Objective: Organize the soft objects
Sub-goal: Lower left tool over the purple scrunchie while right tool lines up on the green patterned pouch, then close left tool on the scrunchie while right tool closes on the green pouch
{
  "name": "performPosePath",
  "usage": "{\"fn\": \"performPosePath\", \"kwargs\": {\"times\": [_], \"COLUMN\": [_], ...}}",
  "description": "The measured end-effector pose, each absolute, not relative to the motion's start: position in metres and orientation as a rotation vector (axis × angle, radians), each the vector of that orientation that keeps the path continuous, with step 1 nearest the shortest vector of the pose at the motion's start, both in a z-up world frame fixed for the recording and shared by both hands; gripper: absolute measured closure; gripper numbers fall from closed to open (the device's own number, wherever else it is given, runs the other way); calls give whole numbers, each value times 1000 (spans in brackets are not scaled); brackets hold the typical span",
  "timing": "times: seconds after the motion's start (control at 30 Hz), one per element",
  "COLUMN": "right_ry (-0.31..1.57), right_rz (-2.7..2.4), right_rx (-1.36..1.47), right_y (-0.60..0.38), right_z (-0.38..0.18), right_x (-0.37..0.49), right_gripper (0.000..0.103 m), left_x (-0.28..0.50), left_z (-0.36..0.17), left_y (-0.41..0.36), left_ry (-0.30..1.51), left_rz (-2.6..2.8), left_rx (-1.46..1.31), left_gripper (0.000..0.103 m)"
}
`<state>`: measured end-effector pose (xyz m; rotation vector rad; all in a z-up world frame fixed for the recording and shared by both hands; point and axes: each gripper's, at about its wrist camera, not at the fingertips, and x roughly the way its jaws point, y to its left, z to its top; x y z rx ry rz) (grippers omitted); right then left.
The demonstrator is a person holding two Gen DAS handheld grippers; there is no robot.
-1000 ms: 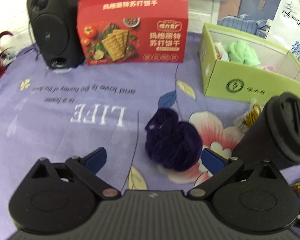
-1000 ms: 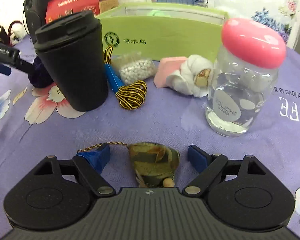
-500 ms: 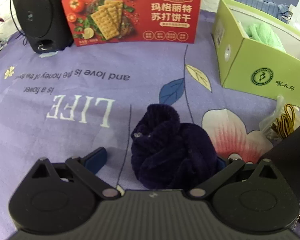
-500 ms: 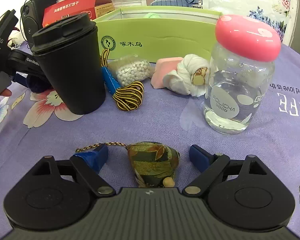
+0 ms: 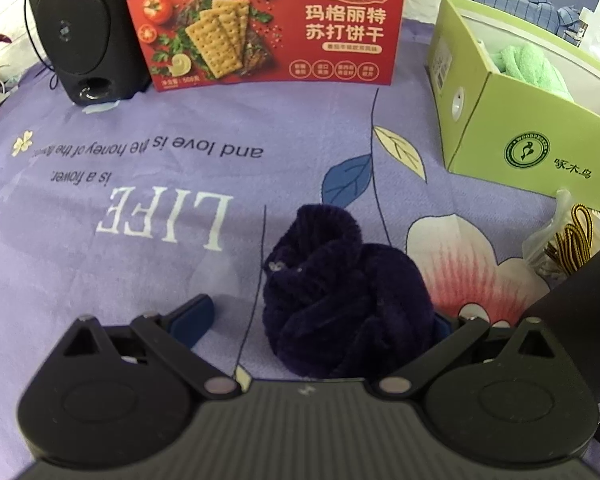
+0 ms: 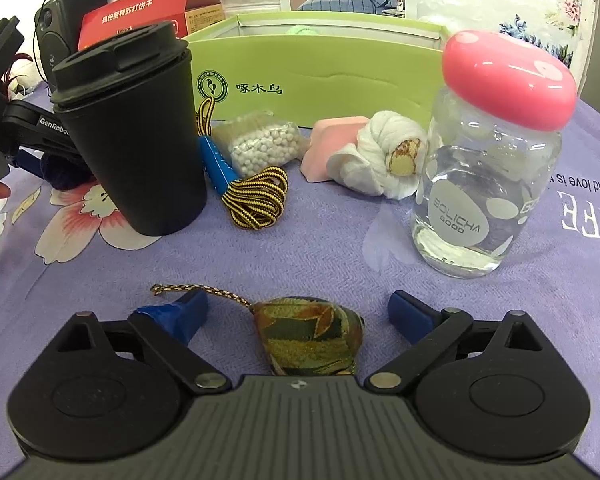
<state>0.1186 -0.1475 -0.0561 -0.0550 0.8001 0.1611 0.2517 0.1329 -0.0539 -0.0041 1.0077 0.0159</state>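
A dark purple plush scrunchie (image 5: 348,296) lies on the purple cloth between the open fingers of my left gripper (image 5: 320,320); its right finger is hidden behind the plush. My right gripper (image 6: 300,312) is open around a green-gold brocade pouch (image 6: 312,336) with a braided cord. The green box (image 5: 540,120) holds a green towel (image 5: 528,64). In the right wrist view the box (image 6: 340,76) stands behind a pink sponge (image 6: 332,148), a white rolled cloth (image 6: 380,160), a bead bag (image 6: 260,146) and a yellow-black cord (image 6: 256,196).
A black lidded cup (image 6: 132,136) stands left of the cord. A glass jar with a pink lid (image 6: 492,152) stands at the right. A red cracker box (image 5: 264,20) and a black speaker (image 5: 80,28) stand at the back.
My left gripper moved forward until the purple scrunchie sits between its fingers. My right gripper stayed open around the pouch and shifted only slightly.
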Motion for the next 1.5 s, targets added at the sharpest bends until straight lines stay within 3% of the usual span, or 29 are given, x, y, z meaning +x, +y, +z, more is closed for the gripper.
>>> {"fn": "performPosePath", "kwargs": {"times": [0.27, 0.37, 0.5, 0.67, 0.73, 0.77, 0.8, 0.83, 1.1, 1.5], "right_ry": [787, 763, 739, 737, 730, 726, 720, 710, 643, 405], "right_rz": [173, 169, 152, 145, 147, 149, 156, 162, 192, 324], "right_rx": [-62, -65, -63, -39, -45, -46, -44, -39, 72, 24], "right_y": [-147, -145, -144, -151, -150, -150, -149, -150, -169, -181], "right_z": [-58, -58, -56, -53, -55, -55, -55, -54, -31, 80], "right_x": [118, 113, 102, 90, 89, 89, 91, 92, 73, 82], "right_gripper": [16, 21, 38, 39, 41, 42, 51, 76, 80, 80], "left_x": [251, 252, 250, 246, 244, 242, 240, 238, 210, 204], "left_z": [-55, -54, -53, -51, -51, -50, -48, -45, -21, 74], "left_y": [132, 133, 131, 127, 125, 124, 122, 120, 133, 132], "left_ry": [1001, 1003, 995, 996, 992, 987, 980, 978, 975, 853], "left_rz": [-6, -11, -18, -26, -31, -39, -55, -69, -59, -153], "left_rx": [11, 6, 19, 36, 39, 44, 47, 47, -25, -26], "left_gripper": [0, 0, 4, 5, 9, 17, 24, 35, 39, 39]}}
